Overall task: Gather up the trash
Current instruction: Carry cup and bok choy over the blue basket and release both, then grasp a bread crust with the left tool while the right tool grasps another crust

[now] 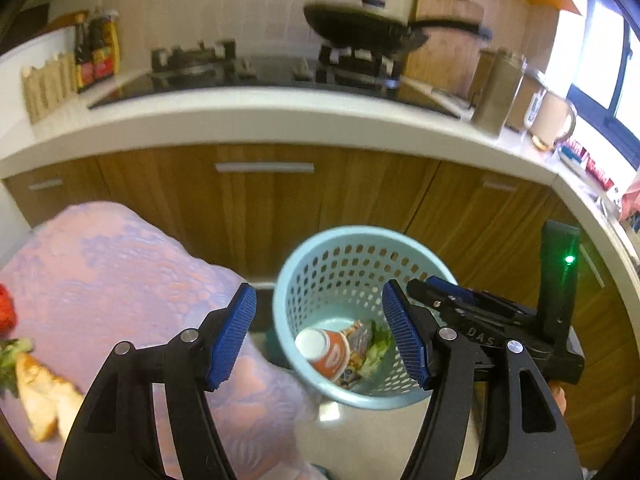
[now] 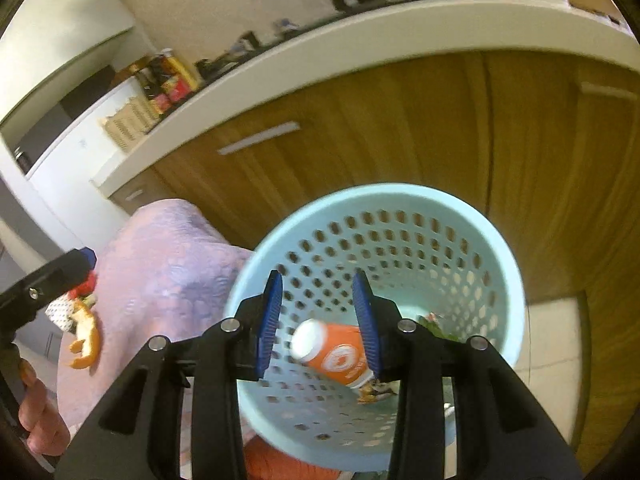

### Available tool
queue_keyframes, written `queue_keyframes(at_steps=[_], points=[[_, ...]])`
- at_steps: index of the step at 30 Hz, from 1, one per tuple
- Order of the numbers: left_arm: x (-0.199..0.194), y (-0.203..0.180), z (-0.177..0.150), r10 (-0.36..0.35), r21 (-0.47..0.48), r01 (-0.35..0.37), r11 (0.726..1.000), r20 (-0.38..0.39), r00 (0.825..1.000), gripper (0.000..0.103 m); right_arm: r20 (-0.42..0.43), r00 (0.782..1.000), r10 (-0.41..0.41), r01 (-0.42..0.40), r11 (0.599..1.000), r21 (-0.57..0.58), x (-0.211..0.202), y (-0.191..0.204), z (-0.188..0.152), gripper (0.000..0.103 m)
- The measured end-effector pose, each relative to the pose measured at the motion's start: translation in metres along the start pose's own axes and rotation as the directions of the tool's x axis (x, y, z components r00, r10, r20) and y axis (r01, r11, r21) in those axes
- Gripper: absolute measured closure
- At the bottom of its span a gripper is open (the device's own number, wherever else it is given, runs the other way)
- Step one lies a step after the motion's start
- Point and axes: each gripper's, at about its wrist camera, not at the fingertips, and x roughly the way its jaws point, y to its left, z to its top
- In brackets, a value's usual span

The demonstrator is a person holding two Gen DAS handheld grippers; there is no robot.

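Looking down into the light blue perforated basket (image 2: 472,240), tilted toward the cameras in front of the wooden cabinet doors (image 1: 280,200). Inside, lying on its side: an orange paper cup (image 2: 338,354), white base facing out, with a scrap of green leaf (image 1: 374,346) and crumpled wrappers (image 1: 356,338) beside it at the bottom.

Right gripper (image 2: 318,326) hanging over the basket mouth, blue pads (image 2: 270,326) partly parted, nothing between them; cup seen through the gap, apart from the pads. Left gripper (image 1: 318,338) spread wide, holding nothing, one pad over the edge of the pink patterned cloth (image 1: 120,280), the other over the basket rim. Right gripper's black body visible just beyond it in the left wrist view.

Still on the cloth-covered desk, to the left: orange peel (image 2: 86,344), a pale peel piece (image 1: 40,396) with some green bits (image 1: 12,356), something red (image 1: 5,312) at the edge, blurred.

Up behind: white counter (image 1: 200,120), gas hob, black frying pan (image 1: 360,28), sauce bottles (image 1: 96,52).
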Motion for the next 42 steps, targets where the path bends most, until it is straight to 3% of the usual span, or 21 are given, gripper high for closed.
queue_keyframes(at_steps=[6, 10, 15, 17, 22, 30, 36, 39, 41, 42], points=[[-0.071, 0.039, -0.016, 0.05, -0.07, -0.041, 0.997, 0.134, 0.99, 0.034, 0.026, 0.998, 0.062, -0.058, 0.989, -0.134, -0.012, 0.069, -0.004, 0.069], [-0.11, 0.083, -0.034, 0.103, -0.159, -0.073, 0.985, 0.19, 0.976, 0.032, 0.011, 0.994, 0.112, -0.107, 0.971, -0.213, -0.011, 0.116, -0.014, 0.061], [-0.154, 0.154, -0.068, 0.206, -0.309, -0.136, 0.941, 0.209, 0.956, 0.032, -0.057, 0.979, 0.194, -0.202, 0.935, -0.291, 0.001, 0.173, -0.032, 0.06], [-0.161, 0.184, -0.084, 0.256, -0.377, -0.172, 0.91, 0.185, 0.949, 0.032, -0.073, 0.977, 0.199, -0.212, 0.925, -0.315, 0.007, 0.192, -0.04, 0.06], [-0.153, 0.244, -0.118, 0.26, -0.513, -0.177, 0.84, 0.095, 0.961, 0.033, -0.111, 0.97, 0.218, -0.244, 0.9, -0.362, 0.029, 0.234, -0.057, 0.06], [-0.105, 0.278, -0.131, 0.285, -0.518, -0.26, 0.815, -0.033, 0.958, 0.033, -0.173, 0.96, 0.22, -0.273, 0.87, -0.41, 0.065, 0.274, -0.071, 0.06], [-0.084, 0.284, -0.134, 0.28, -0.482, -0.282, 0.829, -0.078, 0.957, 0.036, -0.238, 0.95, 0.202, -0.287, 0.865, -0.411, 0.087, 0.283, -0.08, 0.06], [-0.08, 0.279, -0.132, 0.273, -0.451, -0.282, 0.847, -0.087, 0.958, 0.044, -0.252, 0.944, 0.212, -0.303, 0.858, -0.414, 0.089, 0.284, -0.08, 0.06], [-0.078, 0.275, -0.132, 0.273, -0.434, -0.284, 0.855, -0.09, 0.958, 0.058, -0.271, 0.941, 0.202, -0.303, 0.859, -0.412, 0.093, 0.285, -0.081, 0.06], [-0.079, 0.272, -0.132, 0.281, -0.419, -0.293, 0.859, -0.092, 0.955, 0.06, -0.281, 0.939, 0.198, -0.304, 0.858, -0.414, 0.095, 0.286, -0.082, 0.06]])
